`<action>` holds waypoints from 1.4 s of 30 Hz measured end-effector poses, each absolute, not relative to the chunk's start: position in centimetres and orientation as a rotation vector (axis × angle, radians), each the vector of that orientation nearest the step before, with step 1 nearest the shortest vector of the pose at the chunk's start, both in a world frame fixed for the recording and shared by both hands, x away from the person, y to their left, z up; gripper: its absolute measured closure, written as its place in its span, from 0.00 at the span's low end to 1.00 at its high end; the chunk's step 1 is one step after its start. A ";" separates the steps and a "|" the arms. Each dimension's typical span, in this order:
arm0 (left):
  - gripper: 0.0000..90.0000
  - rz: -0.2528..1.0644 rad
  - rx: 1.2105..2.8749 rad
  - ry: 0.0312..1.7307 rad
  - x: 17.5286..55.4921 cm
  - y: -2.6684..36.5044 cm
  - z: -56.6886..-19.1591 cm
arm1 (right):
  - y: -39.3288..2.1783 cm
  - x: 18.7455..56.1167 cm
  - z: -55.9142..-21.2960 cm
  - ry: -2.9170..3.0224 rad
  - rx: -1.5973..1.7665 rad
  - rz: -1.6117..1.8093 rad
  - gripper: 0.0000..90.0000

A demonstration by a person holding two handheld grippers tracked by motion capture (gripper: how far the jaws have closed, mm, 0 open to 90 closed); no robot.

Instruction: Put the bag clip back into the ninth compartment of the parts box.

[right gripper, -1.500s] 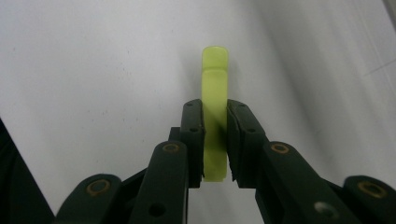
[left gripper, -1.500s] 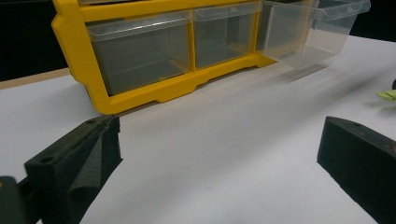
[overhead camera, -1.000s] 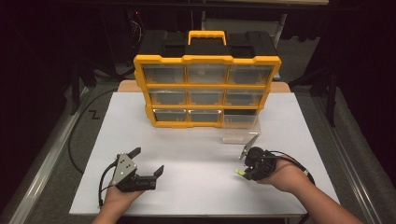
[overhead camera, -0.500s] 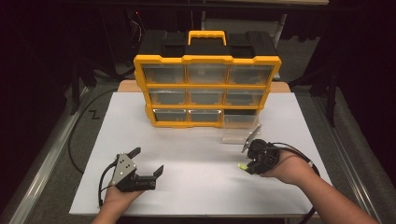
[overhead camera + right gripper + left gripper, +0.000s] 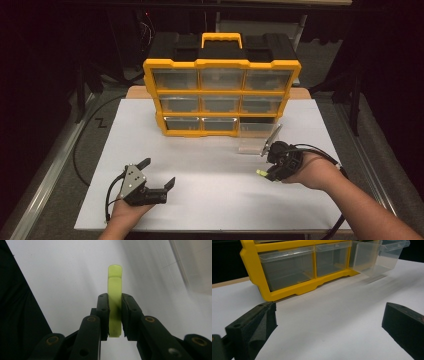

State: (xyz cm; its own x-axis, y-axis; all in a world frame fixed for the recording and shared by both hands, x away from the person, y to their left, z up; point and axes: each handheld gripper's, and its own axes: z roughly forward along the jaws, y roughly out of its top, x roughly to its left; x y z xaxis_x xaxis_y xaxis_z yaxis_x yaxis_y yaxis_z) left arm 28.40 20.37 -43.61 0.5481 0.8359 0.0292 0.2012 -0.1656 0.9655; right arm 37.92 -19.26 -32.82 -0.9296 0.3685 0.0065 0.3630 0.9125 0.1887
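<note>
Two hand-held grippers work over a white counter [image 5: 210, 165] that carries a yellow plastic organiser cabinet with clear drawers and a black top [image 5: 221, 95] near its far edge. The right hand-held gripper [image 5: 264, 171] sits toward the right edge of the counter, in front of the cabinet's lower right corner, and its jaws are drawn narrow, clamped on a small flat piece of yellow-green plastic [image 5: 115, 302]. In the right gripper view that piece stands upright between the two black pads [image 5: 103, 315], its rounded end sticking out beyond them, with white counter behind it. In the high view the same piece shows as a small bright tip [image 5: 260, 173] at the front of the gripper, clear of the counter surface.

Just beyond that gripper, a clear plastic drawer [image 5: 256, 136] is pulled out of the cabinet's bottom right slot and hangs tilted, its front toward the counter; the left gripper view shows it too [image 5: 377, 257], jutting out past the yellow frame.

The left hand-held gripper [image 5: 159, 174] is near the front edge of the counter on the left side, well apart from the cabinet. Its jaws stand wide with nothing between them, only bare white counter.
</note>
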 end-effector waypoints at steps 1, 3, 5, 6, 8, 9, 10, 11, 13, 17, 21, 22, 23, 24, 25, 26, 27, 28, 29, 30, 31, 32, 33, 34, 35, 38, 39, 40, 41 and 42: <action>0.00 0.716 1.674 0.881 28.4 20.4 -43.6 | -19.3 37.9 -32.7 3.044 0.581 0.293 0.89; 0.00 0.716 1.672 0.882 28.4 20.4 -43.6 | -19.3 38.0 -32.3 3.047 0.585 0.292 0.89; 0.00 0.716 1.671 0.882 28.4 20.4 -43.6 | -19.4 38.1 -32.0 3.050 0.575 0.290 0.89; 0.00 0.716 1.671 0.882 28.4 20.4 -43.6 | -19.5 38.2 -31.8 3.048 0.571 0.292 0.89; 0.00 0.718 1.674 0.880 28.4 20.4 -43.6 | -19.5 38.3 -31.4 3.047 0.574 0.287 0.89; 0.00 0.716 1.673 0.881 28.4 20.4 -43.6 | -19.5 38.3 -31.2 3.048 0.574 0.287 0.89; 0.00 0.715 1.673 0.880 28.4 20.4 -43.6 | -19.5 38.4 -31.0 3.049 0.576 0.279 0.89; 0.00 0.715 1.674 0.880 28.4 20.4 -43.6 | -19.5 38.4 -30.8 3.051 0.579 0.282 0.89; 0.00 0.715 1.675 0.880 28.4 20.4 -43.6 | -19.5 38.6 -30.4 3.049 0.566 0.282 0.89; 0.00 0.716 1.677 0.878 28.4 20.4 -43.6 | -19.2 38.9 -29.5 3.042 0.565 0.272 0.89; 0.00 0.717 1.678 0.876 28.4 20.4 -43.6 | -19.0 39.3 -29.0 3.041 0.564 0.262 0.89; 0.00 0.718 1.675 0.875 28.3 20.4 -43.6 | -18.9 39.4 -28.9 3.039 0.564 0.260 0.89; 0.00 0.717 1.678 0.876 28.3 20.4 -43.6 | -18.9 39.5 -28.8 3.038 0.561 0.256 0.89; 0.00 0.717 1.678 0.876 28.3 20.4 -43.6 | -18.8 39.7 -28.7 3.036 0.557 0.257 0.89; 0.00 0.717 1.677 0.877 28.3 20.4 -43.6 | -18.7 39.9 -28.7 3.035 0.558 0.258 0.89; 0.00 0.716 1.677 0.877 28.4 20.4 -43.6 | -18.6 40.0 -28.6 3.031 0.567 0.252 0.89; 0.00 0.717 1.678 0.876 28.3 20.4 -43.6 | -18.6 40.2 -28.5 3.030 0.563 0.248 0.89; 0.00 0.719 1.676 0.875 28.3 20.4 -43.6 | -18.5 40.3 -28.4 3.028 0.561 0.253 0.89; 0.00 0.719 1.676 0.874 28.3 20.4 -43.6 | -18.4 40.5 -28.4 3.027 0.555 0.256 0.89; 0.00 0.719 1.676 0.874 28.3 20.4 -43.6 | -18.3 40.6 -28.3 3.024 0.558 0.253 0.89; 0.00 0.719 1.676 0.874 28.3 20.3 -43.6 | -18.2 40.8 -28.2 3.023 0.554 0.257 0.89; 0.00 0.719 1.676 0.873 28.3 20.4 -43.6 | -18.1 40.9 -28.1 3.021 0.557 0.253 0.89; 0.00 0.719 1.675 0.873 28.3 20.4 -43.6 | -18.0 41.1 -28.1 3.020 0.548 0.254 0.89; 0.00 0.719 1.675 0.873 28.3 20.4 -43.6 | -17.9 41.2 -28.1 3.019 0.552 0.255 0.89; 0.00 0.719 1.675 0.873 28.3 20.4 -43.6 | -17.8 41.3 -28.1 3.018 0.554 0.253 0.89; 0.00 0.720 1.673 0.873 28.3 20.4 -43.6 | -17.6 41.8 -28.1 3.017 0.553 0.243 0.89; 0.00 0.719 1.676 0.873 28.3 20.4 -43.6 | -17.5 42.0 -28.1 3.016 0.562 0.243 0.89; 0.00 0.719 1.676 0.873 28.3 20.4 -43.6 | -17.5 42.1 -28.0 3.016 0.567 0.244 0.89; 0.00 0.719 1.677 0.873 28.3 20.4 -43.6 | -17.5 42.3 -28.0 3.016 0.567 0.245 0.89; 0.00 0.718 1.677 0.873 28.3 20.4 -43.6 | -17.5 42.5 -28.0 3.015 0.565 0.246 0.89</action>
State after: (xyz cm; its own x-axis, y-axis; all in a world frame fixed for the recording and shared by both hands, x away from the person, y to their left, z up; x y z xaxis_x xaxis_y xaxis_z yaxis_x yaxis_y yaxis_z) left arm 28.29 20.43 -43.59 0.5512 0.8337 0.0348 0.1945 -0.1689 0.9662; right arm 42.53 -17.46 -28.02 -0.9306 0.3644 -0.0336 0.3542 0.9199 0.1683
